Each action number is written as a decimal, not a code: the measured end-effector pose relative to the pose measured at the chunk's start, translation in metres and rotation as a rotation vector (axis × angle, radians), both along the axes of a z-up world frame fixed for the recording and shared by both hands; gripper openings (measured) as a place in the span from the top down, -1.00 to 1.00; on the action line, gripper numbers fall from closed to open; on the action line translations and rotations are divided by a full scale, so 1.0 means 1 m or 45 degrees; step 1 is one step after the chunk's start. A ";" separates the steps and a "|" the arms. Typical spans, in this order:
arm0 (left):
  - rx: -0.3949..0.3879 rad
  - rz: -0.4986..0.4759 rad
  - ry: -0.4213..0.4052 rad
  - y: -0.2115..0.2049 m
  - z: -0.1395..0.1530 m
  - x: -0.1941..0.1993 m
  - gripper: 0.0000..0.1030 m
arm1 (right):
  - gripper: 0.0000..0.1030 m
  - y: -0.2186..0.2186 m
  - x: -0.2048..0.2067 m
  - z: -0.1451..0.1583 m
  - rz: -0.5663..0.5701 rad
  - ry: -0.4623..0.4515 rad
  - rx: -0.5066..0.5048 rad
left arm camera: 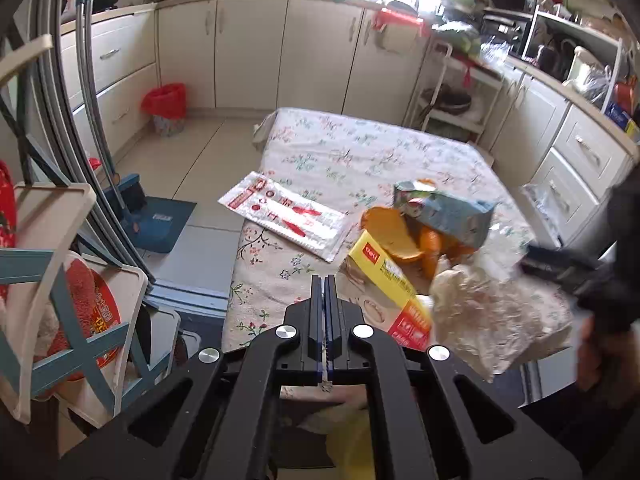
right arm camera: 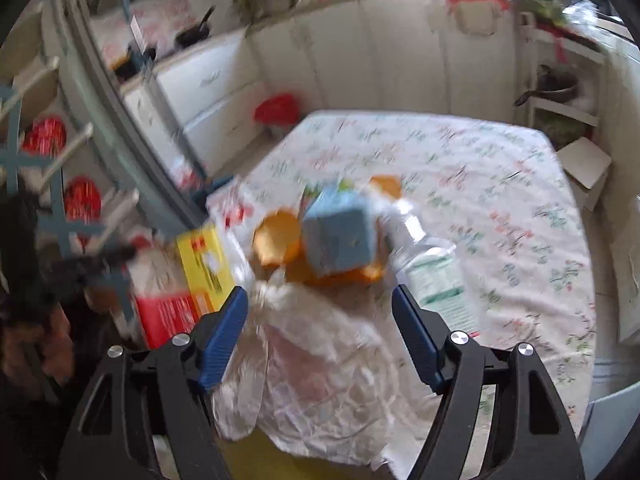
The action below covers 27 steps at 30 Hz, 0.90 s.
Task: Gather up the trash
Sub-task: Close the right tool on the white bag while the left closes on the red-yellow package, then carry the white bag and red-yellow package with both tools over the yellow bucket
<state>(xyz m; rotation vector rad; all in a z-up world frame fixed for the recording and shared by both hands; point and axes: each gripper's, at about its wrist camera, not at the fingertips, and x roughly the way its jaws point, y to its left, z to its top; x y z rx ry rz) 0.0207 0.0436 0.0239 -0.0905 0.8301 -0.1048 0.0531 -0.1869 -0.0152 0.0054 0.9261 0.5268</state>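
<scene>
Gripping state: the left gripper point(left arm camera: 324, 280) had its blue jaws pressed together, with no thing visible at the tips; the right gripper point(right arm camera: 320, 300) stood wide, holding nothing.
Between the right jaws: a crumpled translucent plastic bag point(right arm camera: 320, 368) lay under the open pads, not visibly touched.
Trash pile: a yellow-and-red cardboard box point(left arm camera: 390, 288), orange peel pieces point(left arm camera: 394, 236), a blue printed carton point(left arm camera: 444, 212), a clear plastic bottle point(right arm camera: 432, 272) and a flat white-and-red wrapper point(left arm camera: 286, 216) sat on the floral tablecloth point(left arm camera: 360, 148).
Bin: a red-lined wastebasket point(left arm camera: 166, 108) stood well apart on the floor.
Risk: the slack bag could probably slip or drag neighbouring peel off the cloth if pinched shallowly.
</scene>
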 end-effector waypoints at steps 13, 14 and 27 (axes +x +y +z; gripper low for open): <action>0.019 0.020 -0.063 0.012 0.026 -0.028 0.99 | 0.74 0.027 -0.013 -0.014 0.135 -0.045 -0.100; 0.017 0.020 -0.069 0.014 0.029 -0.031 0.99 | 0.74 0.022 -0.016 -0.010 0.129 -0.049 -0.064; -0.006 -0.050 -0.148 -0.004 0.069 -0.067 0.99 | 0.73 -0.034 -0.055 0.030 0.053 -0.028 0.535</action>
